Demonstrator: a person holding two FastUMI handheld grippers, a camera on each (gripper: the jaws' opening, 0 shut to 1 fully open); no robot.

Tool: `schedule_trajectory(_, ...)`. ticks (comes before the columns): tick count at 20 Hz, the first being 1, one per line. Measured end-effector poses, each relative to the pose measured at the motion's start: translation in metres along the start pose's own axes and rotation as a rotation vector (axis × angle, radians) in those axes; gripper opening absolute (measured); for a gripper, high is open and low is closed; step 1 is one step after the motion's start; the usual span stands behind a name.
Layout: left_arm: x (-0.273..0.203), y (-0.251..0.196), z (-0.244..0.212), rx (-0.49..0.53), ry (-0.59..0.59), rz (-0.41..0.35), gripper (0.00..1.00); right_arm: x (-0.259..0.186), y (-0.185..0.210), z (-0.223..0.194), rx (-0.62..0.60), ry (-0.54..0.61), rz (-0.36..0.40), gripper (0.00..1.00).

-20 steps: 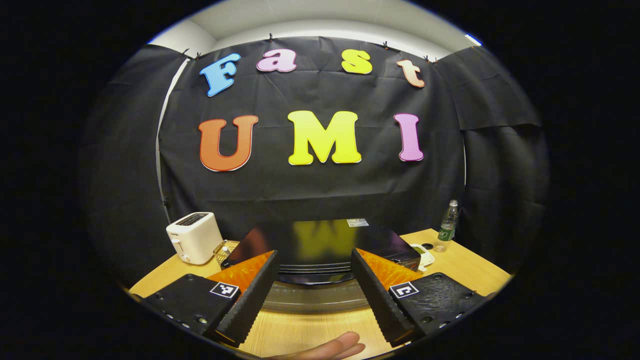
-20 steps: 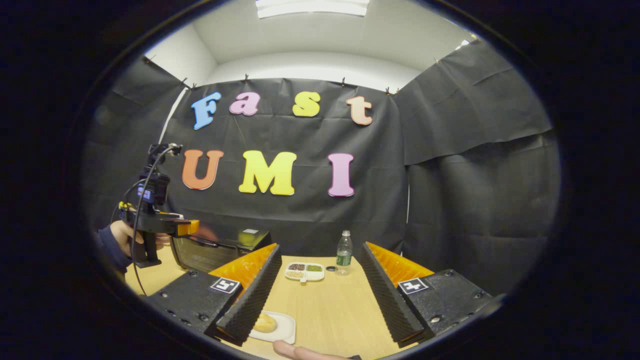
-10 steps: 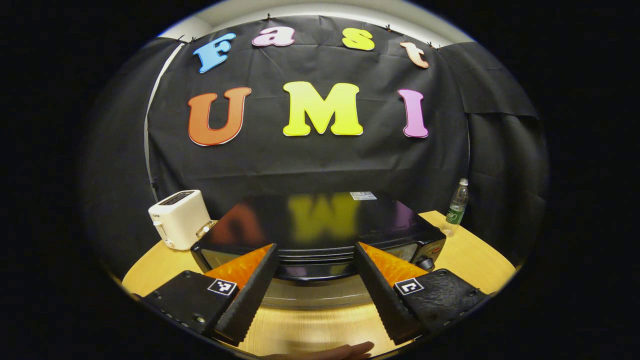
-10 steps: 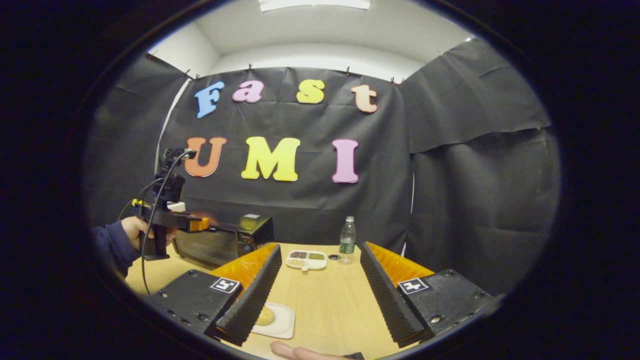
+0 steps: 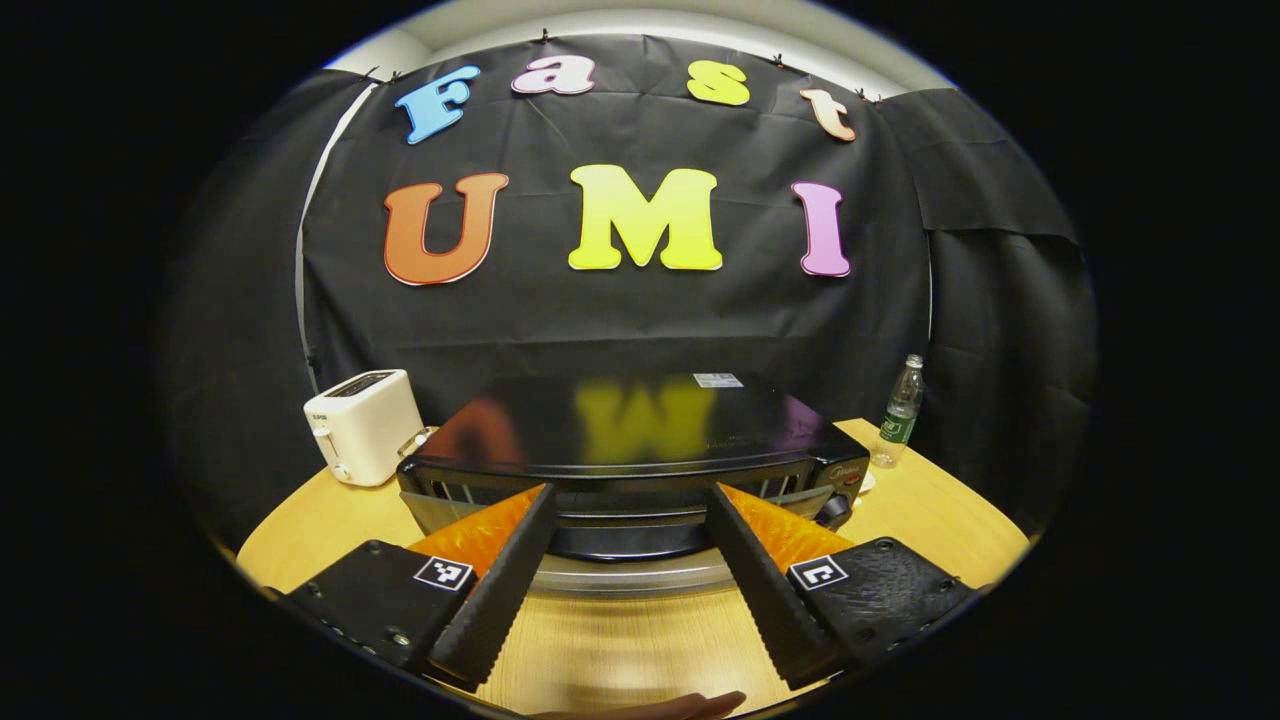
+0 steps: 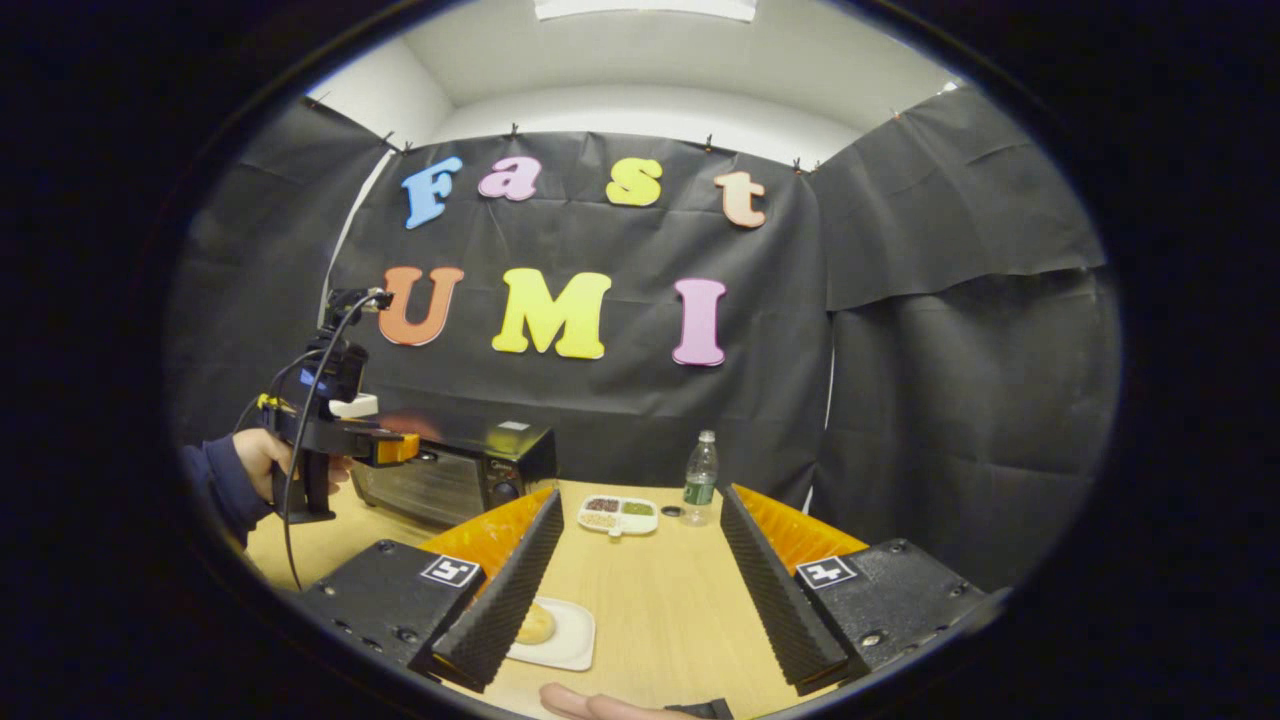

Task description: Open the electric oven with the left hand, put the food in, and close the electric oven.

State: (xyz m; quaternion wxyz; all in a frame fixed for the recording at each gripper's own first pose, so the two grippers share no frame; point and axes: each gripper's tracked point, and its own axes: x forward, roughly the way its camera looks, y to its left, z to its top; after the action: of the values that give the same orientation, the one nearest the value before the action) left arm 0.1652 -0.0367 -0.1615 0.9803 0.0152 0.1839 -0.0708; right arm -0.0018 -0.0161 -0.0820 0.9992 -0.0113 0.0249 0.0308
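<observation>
The black electric oven stands close in front of me in the left gripper view, its silver door handle low between my fingers. My left gripper is open at the oven's upper front edge, gripping nothing. In the right gripper view the left gripper, held by a hand, hovers at the top front of the oven, whose door looks shut. My right gripper is open above the table. A bread roll lies on a white plate, partly hidden behind the right gripper's left finger.
A white toaster stands left of the oven. A water bottle and a small divided dish of grains sit at the table's back. A person's finger shows at the lower edge. Black cloth walls the booth.
My left gripper has come closer to the oven's front, so the oven looms larger and its front vents show. The right gripper shifted slightly; the roll stayed on its plate.
</observation>
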Motion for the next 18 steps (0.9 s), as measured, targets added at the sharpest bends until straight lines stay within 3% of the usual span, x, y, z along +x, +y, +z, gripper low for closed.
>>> schedule_trajectory(9,-0.035,-0.003,-0.028,0.012,0.043,-0.009,0.99,-0.003,-0.003,-0.024,0.025,0.094,0.008,1.0)
schedule_trajectory(18,-0.065,-0.004,-0.062,0.006,0.097,-0.013,0.99,-0.011,-0.008,-0.02,0.076,0.041,-0.014,0.99)
